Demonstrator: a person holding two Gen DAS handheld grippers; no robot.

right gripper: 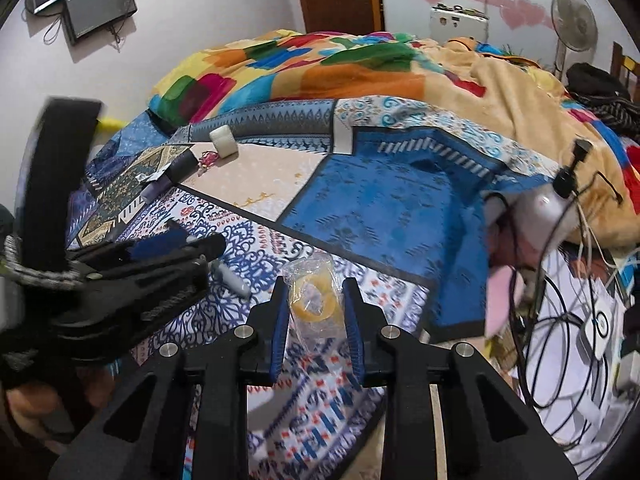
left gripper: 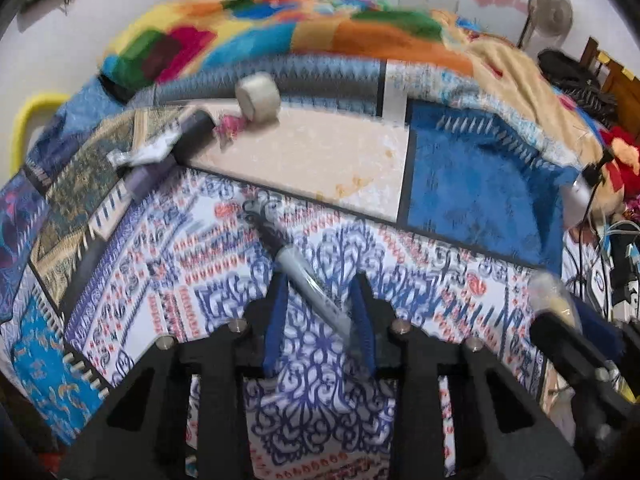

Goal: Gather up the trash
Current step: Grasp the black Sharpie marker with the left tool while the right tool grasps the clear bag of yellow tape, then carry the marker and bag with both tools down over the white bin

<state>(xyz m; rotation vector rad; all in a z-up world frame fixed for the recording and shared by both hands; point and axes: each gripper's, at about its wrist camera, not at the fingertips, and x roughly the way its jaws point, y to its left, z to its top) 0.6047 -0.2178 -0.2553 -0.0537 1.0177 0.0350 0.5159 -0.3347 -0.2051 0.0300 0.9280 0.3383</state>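
**Both grippers clamped on trash over the patchwork bed**

The bed (right gripper: 384,184) fills both views, covered by a patchwork spread of blue, cream and blue-and-white patterned panels, with a bright multicoloured blanket (right gripper: 304,68) heaped along its far side. A standing fan (right gripper: 574,20) rises at the far right by the wall, and a tangle of black cables (right gripper: 560,320) lies off the bed's right edge.

The left gripper (left gripper: 320,286) has its blue-padded fingers closed in on a grey marker pen (left gripper: 308,280), which crosses between them at a slant, its dark end pointing up and left over the patterned panel. In the right wrist view the same gripper (right gripper: 200,248) reaches in from the left, the pen (right gripper: 232,278) sticking out below its tips.

The right gripper (right gripper: 315,292) is pressed onto a clear plastic bag holding a yellowish tape roll (right gripper: 316,300), the bag pinched between both fingers just above the bedspread.

Farther back on the cream panel, a whitish roll of tape (left gripper: 258,98) stands on its edge. Just beside it lies a small pink crumpled scrap (left gripper: 232,126), and left of that a dark tube-shaped object (left gripper: 196,128) with a silvery wrapper (left gripper: 140,154) near it.
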